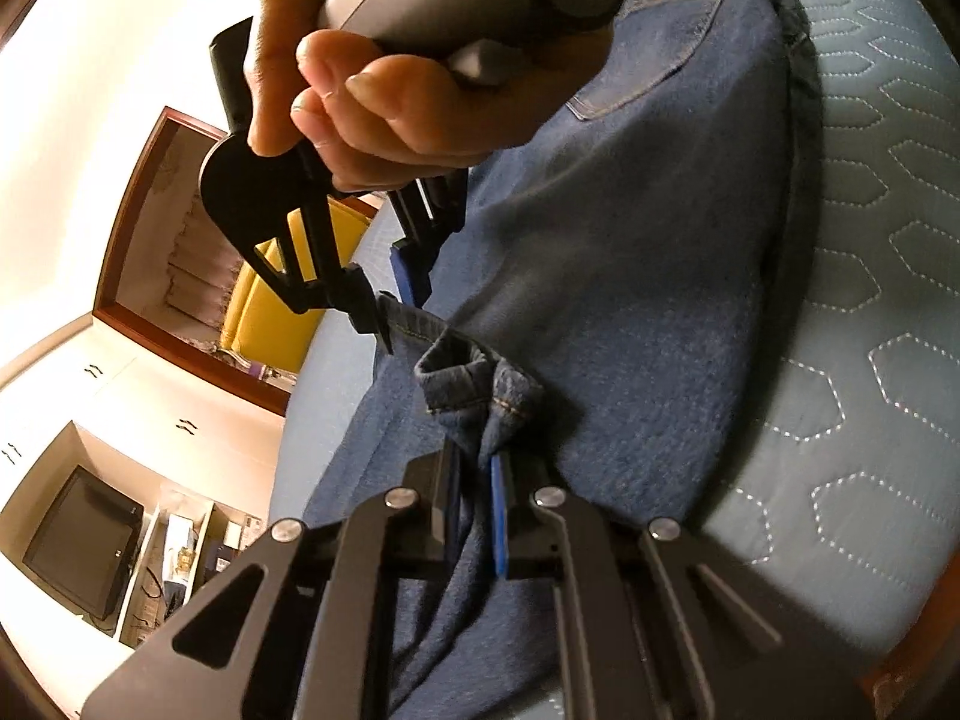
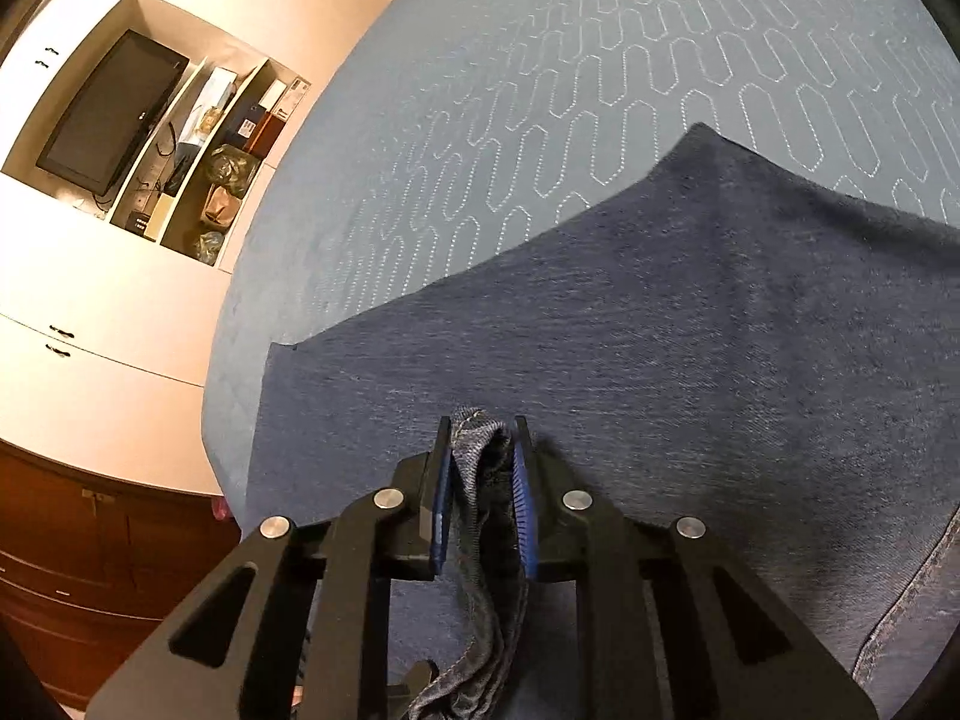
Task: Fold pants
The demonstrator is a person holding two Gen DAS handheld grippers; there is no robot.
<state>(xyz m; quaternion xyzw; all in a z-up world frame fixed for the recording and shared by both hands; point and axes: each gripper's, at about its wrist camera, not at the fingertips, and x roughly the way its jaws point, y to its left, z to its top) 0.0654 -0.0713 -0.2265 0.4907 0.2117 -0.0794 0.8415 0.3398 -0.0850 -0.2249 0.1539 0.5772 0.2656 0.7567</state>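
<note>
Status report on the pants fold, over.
Left gripper and right gripper both shut on jeans hem. Jeans spread over quilted bed. Nothing in the way.

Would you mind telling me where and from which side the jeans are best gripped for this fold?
Grip the jeans at the stitched hem, coming in along the leg from its open end. The hem is a thick bunched edge that stands up between the fingers, so it probably slips less than flat denim. Both the left gripper and right gripper hold hems this way.
</note>
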